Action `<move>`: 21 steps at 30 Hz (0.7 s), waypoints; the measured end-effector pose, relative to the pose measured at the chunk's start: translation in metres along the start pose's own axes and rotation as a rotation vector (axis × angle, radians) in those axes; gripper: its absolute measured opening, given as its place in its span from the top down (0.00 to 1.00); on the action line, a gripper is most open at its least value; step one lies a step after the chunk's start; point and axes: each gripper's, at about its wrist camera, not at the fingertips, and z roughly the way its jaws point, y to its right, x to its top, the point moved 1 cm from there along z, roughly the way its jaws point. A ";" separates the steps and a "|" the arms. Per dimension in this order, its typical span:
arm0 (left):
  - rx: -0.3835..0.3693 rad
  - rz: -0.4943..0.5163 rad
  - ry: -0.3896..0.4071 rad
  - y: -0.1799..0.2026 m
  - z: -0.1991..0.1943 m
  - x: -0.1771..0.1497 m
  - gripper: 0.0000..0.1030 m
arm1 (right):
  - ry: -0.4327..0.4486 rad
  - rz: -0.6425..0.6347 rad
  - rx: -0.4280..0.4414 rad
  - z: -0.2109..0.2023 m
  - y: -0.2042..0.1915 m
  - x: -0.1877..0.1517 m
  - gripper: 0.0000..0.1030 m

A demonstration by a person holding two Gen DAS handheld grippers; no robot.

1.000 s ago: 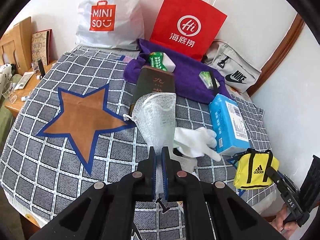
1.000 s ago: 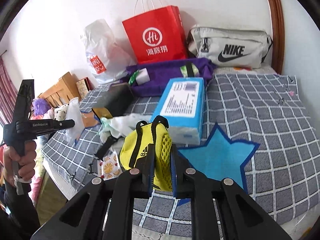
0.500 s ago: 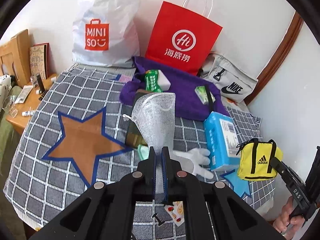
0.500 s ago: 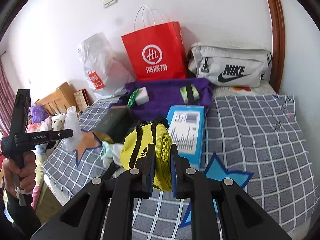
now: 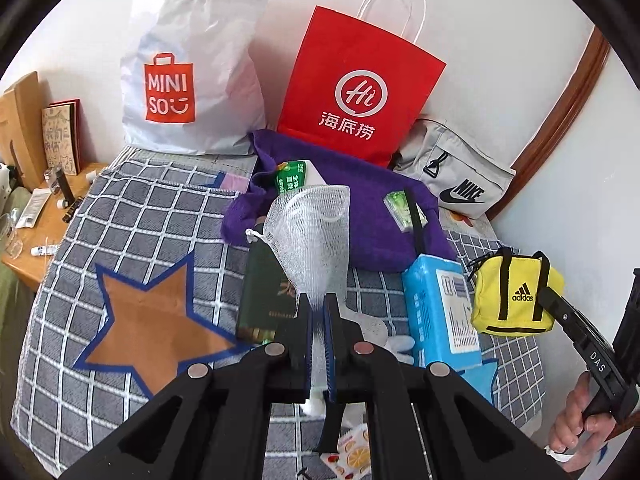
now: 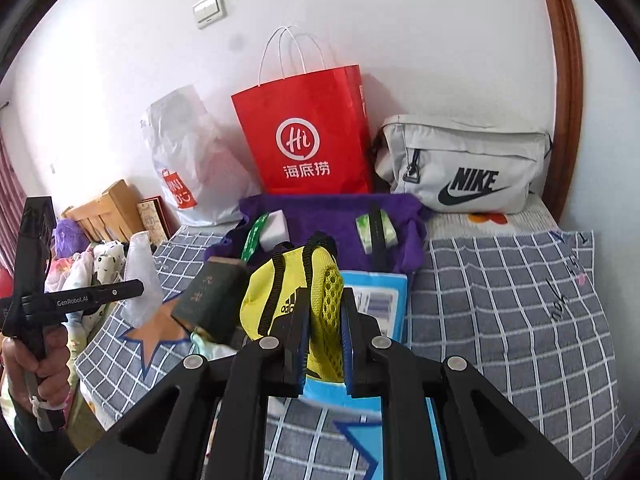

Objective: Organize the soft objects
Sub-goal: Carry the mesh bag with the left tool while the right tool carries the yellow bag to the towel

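Your left gripper [image 5: 316,308] is pinched right down on the white mesh pouch [image 5: 310,228]: the narrow bottom end of the net is squeezed flat between the two blue pads, and the rest fans up and out ahead of the fingertips, hanging clear above the checked bedspread [image 5: 136,216]. Directly under it sit the dark green box [image 5: 264,300] and a white glove [image 5: 380,328], neither touching the net as far as I can see.

Your right gripper [image 6: 325,312] has the yellow adidas mini bag [image 6: 292,292] clamped by its mesh side panel, jaws only narrowly apart with the fabric bunched between them. Most of the bag sticks out to the left of the fingers, black straps flopping over the top. From the left wrist view you can see that same bag lifted off the bed, just right of the blue tissue pack [image 5: 440,312].

Further back on the bed: purple towel [image 5: 360,216] with a sponge [image 5: 296,176] on it, then the red Haidilao paper bag [image 5: 360,88], the white Miniso bag [image 5: 188,80] and the grey Nike pouch [image 5: 452,176] leaning against the wall.
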 end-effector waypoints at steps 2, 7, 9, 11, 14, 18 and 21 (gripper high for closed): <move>-0.005 0.002 -0.008 0.001 0.007 0.007 0.94 | 0.002 -0.006 -0.009 0.007 0.000 0.006 0.87; -0.005 0.011 -0.017 0.005 0.021 0.024 0.94 | 0.003 0.003 -0.001 0.025 0.004 0.023 0.87; -0.006 0.012 -0.019 0.005 0.025 0.031 0.94 | 0.005 0.006 -0.001 0.032 0.006 0.029 0.87; -0.001 0.014 -0.020 0.005 0.029 0.037 0.94 | 0.006 0.011 0.004 0.040 0.007 0.036 0.87; 0.009 0.017 -0.023 0.004 0.035 0.045 0.94 | 0.007 0.017 0.005 0.052 0.010 0.046 0.87; 0.016 0.008 -0.027 0.001 0.045 0.055 0.94 | 0.007 0.018 0.008 0.068 0.013 0.056 0.87; 0.012 0.006 -0.030 0.000 0.051 0.062 0.94 | 0.007 0.016 0.003 0.079 0.016 0.064 0.87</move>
